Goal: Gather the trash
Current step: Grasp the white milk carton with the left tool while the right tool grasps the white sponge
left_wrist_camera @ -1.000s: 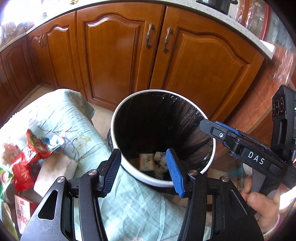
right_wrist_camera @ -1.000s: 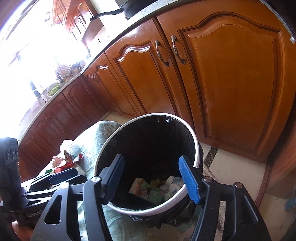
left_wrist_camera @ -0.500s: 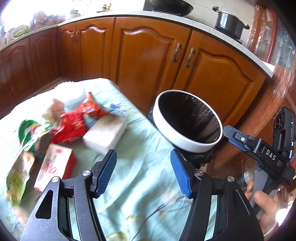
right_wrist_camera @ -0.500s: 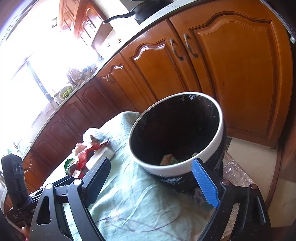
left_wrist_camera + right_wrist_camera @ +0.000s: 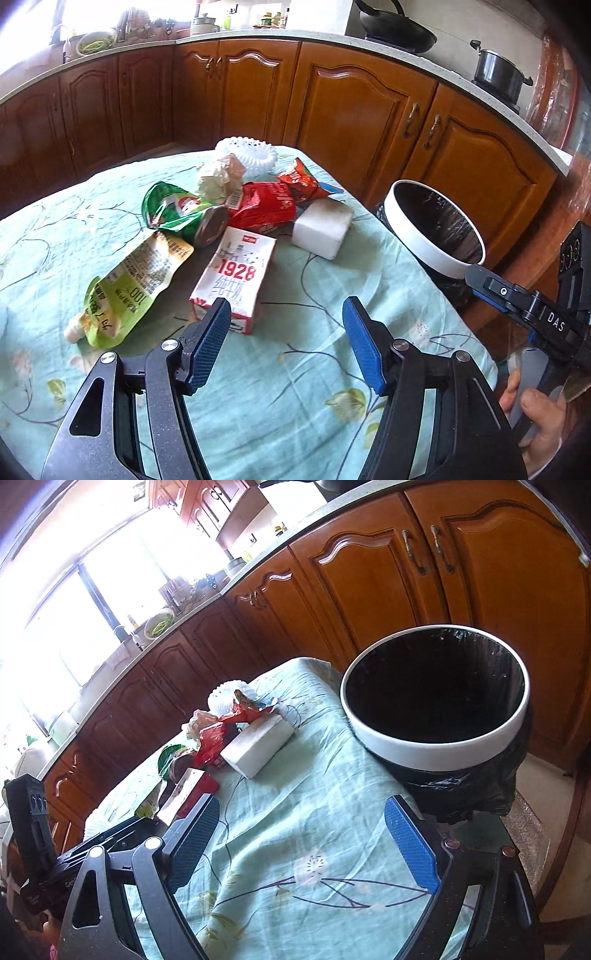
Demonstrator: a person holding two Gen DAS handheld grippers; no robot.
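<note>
Left gripper [image 5: 286,347] hovered over tablecloth [image 5: 303,398], jaws apart, nothing between them. Right gripper [image 5: 317,845] likewise spread wide and empty above near cloth. Trash lay heaped on far-left part of table: milk carton [image 5: 232,277] nearest left gripper, yellow-green pouch [image 5: 129,288] to its left, green can [image 5: 184,214], red wrapper [image 5: 264,210], white block [image 5: 321,229] behind. White-rimmed bin [image 5: 436,701] with black liner stood off table's right edge, near cabinets [image 5: 369,110].

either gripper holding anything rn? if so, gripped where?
Nothing is held. The left gripper is open and empty above the tablecloth, near the 1928 carton. The right gripper is open and empty too.
</note>
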